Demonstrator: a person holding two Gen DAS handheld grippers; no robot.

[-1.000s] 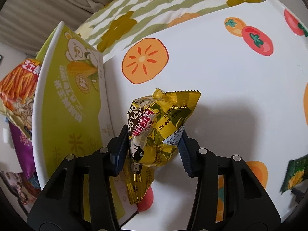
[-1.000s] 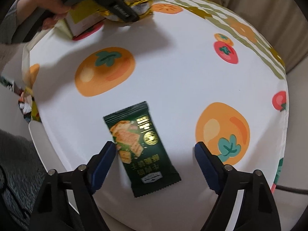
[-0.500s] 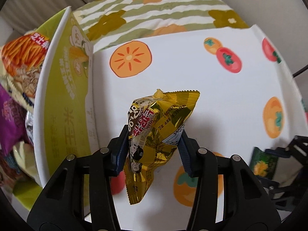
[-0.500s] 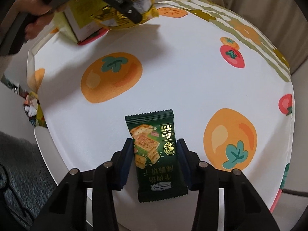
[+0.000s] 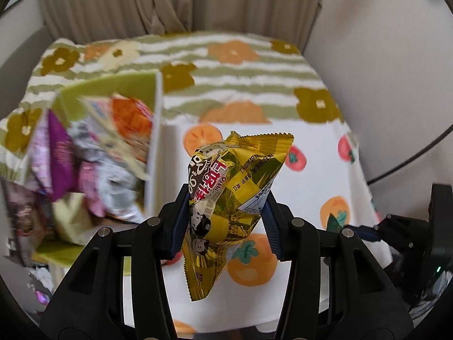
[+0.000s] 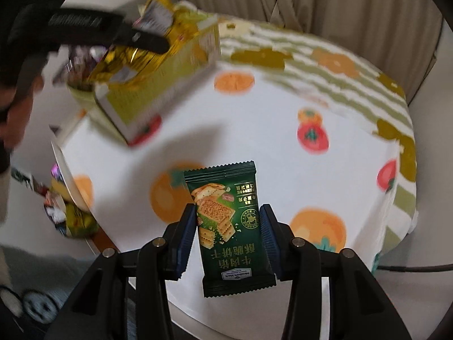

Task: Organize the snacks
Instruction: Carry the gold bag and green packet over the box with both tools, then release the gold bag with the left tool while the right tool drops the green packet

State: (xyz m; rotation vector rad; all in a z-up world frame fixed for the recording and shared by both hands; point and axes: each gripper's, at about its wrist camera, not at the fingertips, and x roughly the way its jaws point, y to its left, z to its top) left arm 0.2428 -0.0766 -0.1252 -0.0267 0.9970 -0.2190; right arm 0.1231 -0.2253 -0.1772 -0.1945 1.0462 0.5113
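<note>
My left gripper (image 5: 226, 221) is shut on a gold snack bag (image 5: 235, 198) and holds it in the air above the table, beside a yellow-green box (image 5: 154, 141) filled with several snack packets. From the right wrist view that gold bag (image 6: 136, 56) hangs over the box (image 6: 158, 90), held by the left gripper (image 6: 141, 38). My right gripper (image 6: 228, 238) is shut on a dark green cracker packet (image 6: 229, 226), lifted off the white fruit-print tablecloth (image 6: 254, 130).
A round table carries the cloth, with a striped flower-print cover (image 5: 240, 79) at its far side and curtains behind. A person's hand (image 6: 19, 107) is at the left. More snack packets (image 6: 68, 215) lie below the table's left edge. A cable (image 5: 410, 155) runs at the right.
The right gripper closed on the green packet and lifted it off the cloth. The left gripper rose with the gold bag, so the box's open top now shows.
</note>
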